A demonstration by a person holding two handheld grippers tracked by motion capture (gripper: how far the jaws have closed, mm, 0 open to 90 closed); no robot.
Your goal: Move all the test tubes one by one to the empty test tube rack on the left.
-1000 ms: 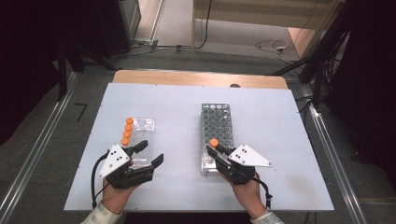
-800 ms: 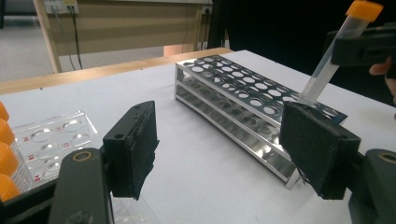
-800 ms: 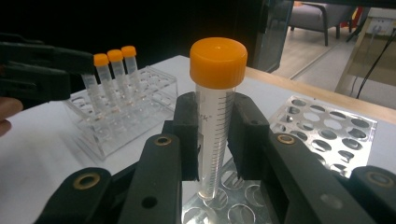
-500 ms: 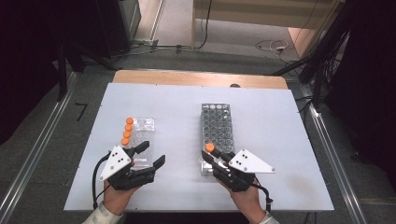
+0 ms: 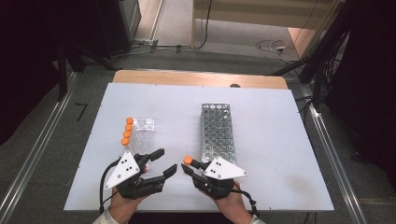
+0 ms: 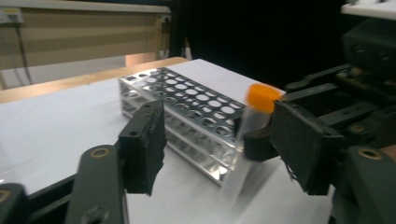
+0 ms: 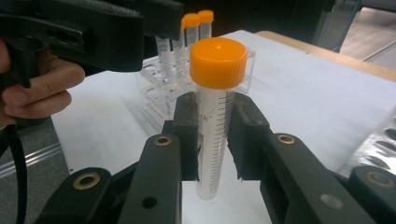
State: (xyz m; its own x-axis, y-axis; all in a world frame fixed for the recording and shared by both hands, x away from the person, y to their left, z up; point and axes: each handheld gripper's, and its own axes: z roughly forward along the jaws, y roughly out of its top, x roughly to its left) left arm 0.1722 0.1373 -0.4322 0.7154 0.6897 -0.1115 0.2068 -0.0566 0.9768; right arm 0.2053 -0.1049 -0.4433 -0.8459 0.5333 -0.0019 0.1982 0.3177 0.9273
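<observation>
A clear tube with an orange cap (image 7: 217, 63) stands upright with my right gripper (image 7: 212, 135) shut on its body. In the high view that gripper (image 5: 189, 166) holds the tube (image 5: 187, 160) near the table's front, left of the metal tube rack (image 5: 217, 133). My left gripper (image 5: 166, 160) is open just to the left, its jaws pointing at the tube. In the left gripper view the tube (image 6: 254, 116) hangs close to the right jaw of my open left gripper (image 6: 219, 147), not clamped by it. A clear plastic rack (image 5: 142, 135) behind holds several orange-capped tubes (image 5: 127, 130).
The metal rack (image 6: 187, 102) has many holes, all without tubes, and runs front to back at the table's middle. A wooden strip (image 5: 201, 78) borders the far edge of the white table (image 5: 275, 140). A hand (image 7: 35, 91) grips the left gripper.
My right gripper has carried the tube leftward, away from the metal rack's front end and toward my left gripper. The left gripper has stayed open and nearly still.
</observation>
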